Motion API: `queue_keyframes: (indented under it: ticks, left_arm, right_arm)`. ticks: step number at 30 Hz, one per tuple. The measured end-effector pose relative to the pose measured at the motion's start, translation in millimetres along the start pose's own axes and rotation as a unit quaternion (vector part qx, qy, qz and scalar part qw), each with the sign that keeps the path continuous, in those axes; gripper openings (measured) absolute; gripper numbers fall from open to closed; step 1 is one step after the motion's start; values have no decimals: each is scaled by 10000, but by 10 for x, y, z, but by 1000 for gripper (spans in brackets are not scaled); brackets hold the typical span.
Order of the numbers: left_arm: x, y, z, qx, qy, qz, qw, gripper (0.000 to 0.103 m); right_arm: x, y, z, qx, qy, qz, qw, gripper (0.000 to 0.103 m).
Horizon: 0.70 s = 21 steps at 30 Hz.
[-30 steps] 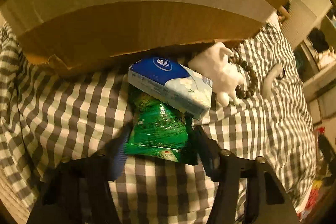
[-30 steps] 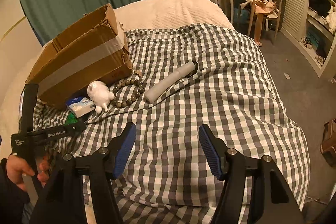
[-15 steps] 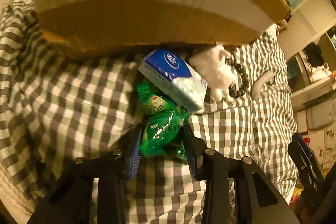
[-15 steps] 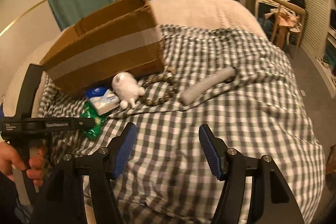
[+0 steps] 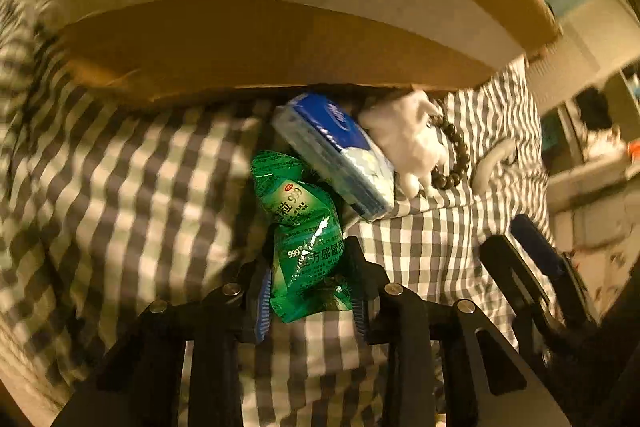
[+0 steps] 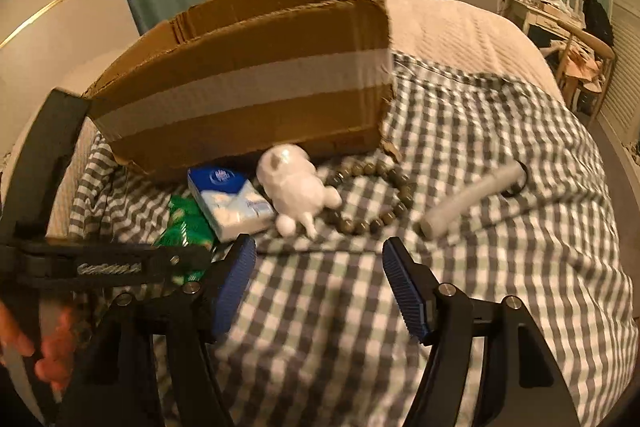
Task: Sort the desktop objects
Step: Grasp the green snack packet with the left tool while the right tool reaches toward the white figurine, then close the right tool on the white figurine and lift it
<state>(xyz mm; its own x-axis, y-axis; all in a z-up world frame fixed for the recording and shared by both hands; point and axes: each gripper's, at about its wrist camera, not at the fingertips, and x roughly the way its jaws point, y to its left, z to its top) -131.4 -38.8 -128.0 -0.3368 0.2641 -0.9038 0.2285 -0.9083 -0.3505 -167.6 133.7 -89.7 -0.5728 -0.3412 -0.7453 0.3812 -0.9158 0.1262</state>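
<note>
change: left gripper is now sitting clamped on the green sachet pack; a second ago its jaws were spread either side of the pack, half a second ago they were closing in; right gripper is now riding closer to the box and the clutter than before
left gripper: both blue pads pressing the lower half of the green sachet pack, upper half sticking out forward toward the tissue pack; a hand is gripping its handle at the lower left of the right wrist view
right gripper: jaws spread wide, nothing between them, hovering over the checked bedspread, pointing toward the white figurine
green sachet pack: lying on the bedspread in front of the cardboard box, its far end tucked just under the near edge of the tissue pack
tissue pack: blue and white, tilted, leaning over the sachets, touching the white figurine on its right
white figurine: lying on its side just in front of the box wall, bead bracelet looping right beside it
grey cylinder: lying on the bedspread right of the bracelet, apart from it
cardboard box: open top, pale tape band along the side; inside is not visible from either view, cannot tell contents
</note>
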Motion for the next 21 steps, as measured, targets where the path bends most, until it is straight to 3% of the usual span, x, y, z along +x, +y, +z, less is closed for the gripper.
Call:
queue_keyframes:
  ticks: [8,16,17,21]
  left_arm:
    - [-237,271,23,-805,-384,-30,9960,32]
    - [-191,244,99,-737,-606,92,9954,32]
    - [-189,251,102,-762,-600,92,9952,32]
    - [-205,243,87,-825,-622,10,9946,32]
  right_arm:
    - [423,18,259,101,14,91,9999,65]
    - [935,164,321,27,402,-74,9992,58]
    - [959,177,322,32,417,-121,9991,47]
    - [871,194,306,130,285,-288,9991,47]
